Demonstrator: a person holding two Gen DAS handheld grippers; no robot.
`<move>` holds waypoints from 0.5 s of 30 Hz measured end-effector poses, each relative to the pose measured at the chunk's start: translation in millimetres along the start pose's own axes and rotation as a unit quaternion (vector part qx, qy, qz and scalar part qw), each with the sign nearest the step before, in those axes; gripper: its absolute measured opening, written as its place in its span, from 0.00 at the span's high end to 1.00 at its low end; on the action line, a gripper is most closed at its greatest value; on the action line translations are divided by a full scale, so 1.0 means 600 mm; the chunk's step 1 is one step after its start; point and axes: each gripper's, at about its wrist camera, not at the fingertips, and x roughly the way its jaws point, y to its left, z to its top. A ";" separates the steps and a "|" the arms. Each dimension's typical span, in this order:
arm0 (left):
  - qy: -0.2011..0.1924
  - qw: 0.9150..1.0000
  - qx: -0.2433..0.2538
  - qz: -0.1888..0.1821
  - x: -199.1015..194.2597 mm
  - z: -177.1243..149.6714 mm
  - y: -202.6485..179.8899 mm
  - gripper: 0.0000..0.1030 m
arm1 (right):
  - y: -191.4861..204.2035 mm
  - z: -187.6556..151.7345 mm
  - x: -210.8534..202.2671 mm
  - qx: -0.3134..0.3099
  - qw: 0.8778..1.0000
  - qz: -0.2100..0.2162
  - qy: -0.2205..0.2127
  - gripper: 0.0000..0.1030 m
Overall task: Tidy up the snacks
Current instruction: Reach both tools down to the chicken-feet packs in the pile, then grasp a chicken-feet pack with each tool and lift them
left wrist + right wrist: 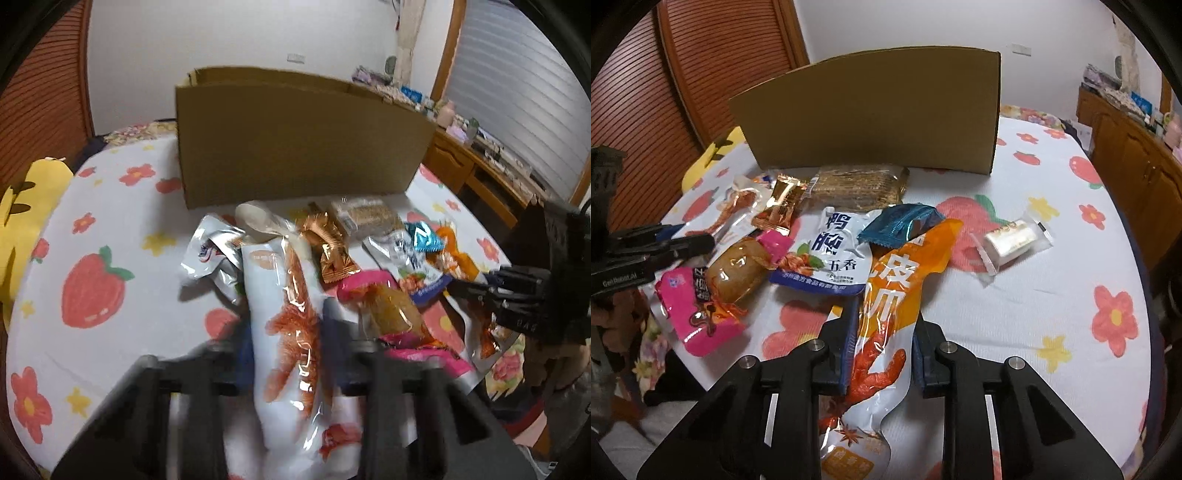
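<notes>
Wooden louvred doors (665,92) fill the upper left of the right wrist view; a flowered cloth (1052,295) covers the surface, and a cabinet (1126,155) stands far right. A cardboard box (871,118) sits top centre, snacks heaped before it. The left gripper (284,347) is clamped on a white pouch (291,332). The right gripper (882,343) pinches an orange pouch (886,295). Both pouches run lengthwise toward the box.
</notes>
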 end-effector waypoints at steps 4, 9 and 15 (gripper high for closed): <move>0.006 1.000 0.007 0.003 0.001 0.004 -0.002 0.95 | -0.002 -0.002 -0.003 0.006 1.000 0.004 -0.004 0.79; 0.011 1.000 -0.003 -0.004 0.005 0.005 0.005 0.94 | -0.001 -0.004 -0.008 0.005 1.000 0.000 -0.010 0.79; -0.001 1.000 0.011 -0.006 -0.004 0.002 -0.010 0.99 | 0.005 -0.005 -0.021 0.000 1.000 -0.007 -0.024 0.80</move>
